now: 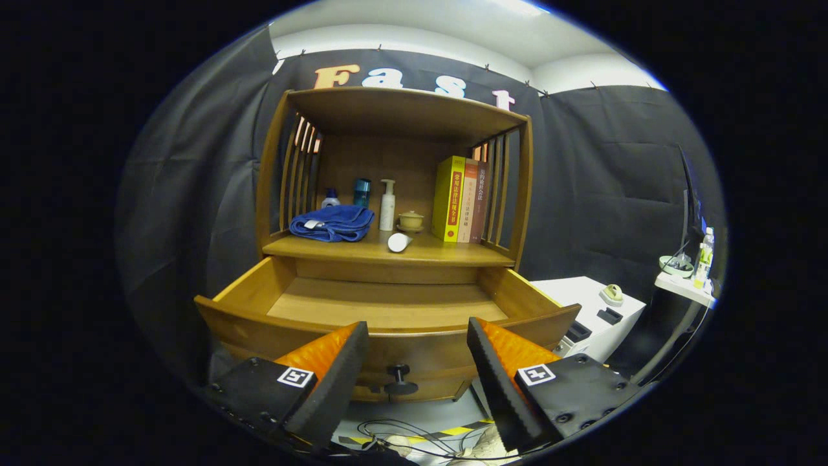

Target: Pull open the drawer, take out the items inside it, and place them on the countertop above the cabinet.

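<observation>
My gripper (417, 340) fingers spread, holding nothing, drawer (388, 310) pulled out just ahead, knob (400, 378) between my fingers, countertop (388, 249) beyond.

The gripper (417, 349) hangs spread wide before the pulled-out drawer (388, 310), its knob (400, 378) between the fingers.

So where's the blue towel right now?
The blue towel lies folded on the countertop above the open drawer, left of the white pump bottle, well beyond the open gripper.
</observation>
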Demonstrator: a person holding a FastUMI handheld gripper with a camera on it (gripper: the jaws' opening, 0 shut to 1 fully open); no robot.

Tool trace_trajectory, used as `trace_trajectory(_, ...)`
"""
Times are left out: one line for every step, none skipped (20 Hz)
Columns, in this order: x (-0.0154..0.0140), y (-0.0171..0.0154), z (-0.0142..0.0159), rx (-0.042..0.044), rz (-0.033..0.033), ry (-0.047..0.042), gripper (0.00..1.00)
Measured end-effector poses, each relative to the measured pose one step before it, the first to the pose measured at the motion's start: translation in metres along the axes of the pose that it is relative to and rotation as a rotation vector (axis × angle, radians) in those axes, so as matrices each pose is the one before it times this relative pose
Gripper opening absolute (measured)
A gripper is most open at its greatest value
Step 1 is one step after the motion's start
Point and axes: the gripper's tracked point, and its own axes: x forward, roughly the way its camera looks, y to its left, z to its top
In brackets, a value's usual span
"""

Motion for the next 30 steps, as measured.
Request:
trace_trajectory(0.00116,0.00228,-0.0054,-0.00127,0.00129,0.00764,0.98)
trace_trajectory(0.00185,0.0027,-0.00606,0.00178,0.00225,0.01055,0.98)
trace_trajectory(0.00107,0.00259,-0.00532,0.00304,0.00464,0.00934,0.98)
trace_trajectory(0.00288,0.00254,-0.00357,0.00411,0.00411,0.00351,0.98)
trace_trajectory(0.00111,0.00089,0.00051,0.0052,-0.002,-0.0098,0.98)
trace_trajectory(0.00353,0.00061,-0.0007,0.00623,-0.00167,-0.00277,0.98)
trace_trajectory(0.00271,0.00144,-0.00505,0.00944,0.00025,0.00811,0.98)
trace_trajectory(0.00262,0.00242,-0.00391,0.01488,0.00072,0.00661,0.99)
trace_trajectory(0.00345,0.00238,-0.00331,0.01062,0.00373,0.00668,0.99)
trace_trajectory(0.0026,0.00174,-0.00352,0.00947,0.00119,0.00578,0.99)
trace_trajectory(0.00291,0.00264,-0.00282,0.00699,0.00185,0.00584,0.99)
trace_trajectory(0.0027,0.00123,-0.0029,0.00494,-0.0008,0.005,0.99)
trace_trajectory(0.00201,0.00113,-0.00269,0.00318,-0.00121,0.00415,0.99)
trace_trajectory(-0.00027,0.00459,-0.00129,0.00356,0.01094,0.00036,0.98)
trace_trajectory(0.00145,-0.00017,-0.00142,-0.00359,-0.00426,-0.00357,0.97)
trace_trajectory(0.00075,-0.00049,0.00032,0.00006,0.00043,-0.00608,0.96)
trace_trajectory(0.00026,0.00198,0.00056,0.004,0.0044,-0.00241,0.95)
trace_trajectory(0.00061,0.00086,-0.00044,0.00564,0.00476,0.00283,0.95)
trace_trajectory(-0.00028,0.00132,-0.00032,0.00601,0.00392,-0.00035,0.95)
trace_trajectory(0.00321,0.00089,0.00081,0.00595,0.00268,-0.00055,0.94)
trace_trajectory(0.00315,0.00323,-0.0002,-0.00054,0.00807,0.00192,0.94)
trace_trajectory(0.00437,0.0036,-0.00007,-0.00272,0.01089,0.00246,0.94)
trace_trajectory(0.00064,0.00111,0.0005,-0.01138,-0.00039,-0.00139,0.95)
trace_trajectory(0.00256,-0.00086,0.0019,-0.01248,0.00004,-0.0057,0.95)
trace_trajectory(0.00007,0.00065,-0.00085,-0.0008,0.0044,0.00436,0.94)
trace_trajectory(0.00218,0.00039,0.00176,0.00514,0.00022,-0.00306,0.94)
trace_trajectory(0.00082,0.00067,-0.00143,0.00213,0.00225,0.00593,0.94)
trace_trajectory(0.00196,0.00008,0.00102,0.00691,-0.00312,-0.00116,0.94)
trace_trajectory(0.00466,-0.00011,0.00027,0.00021,-0.00163,0.00211,0.94)
trace_trajectory(0.00354,0.00066,0.00048,-0.00137,-0.00138,0.00066,0.94)
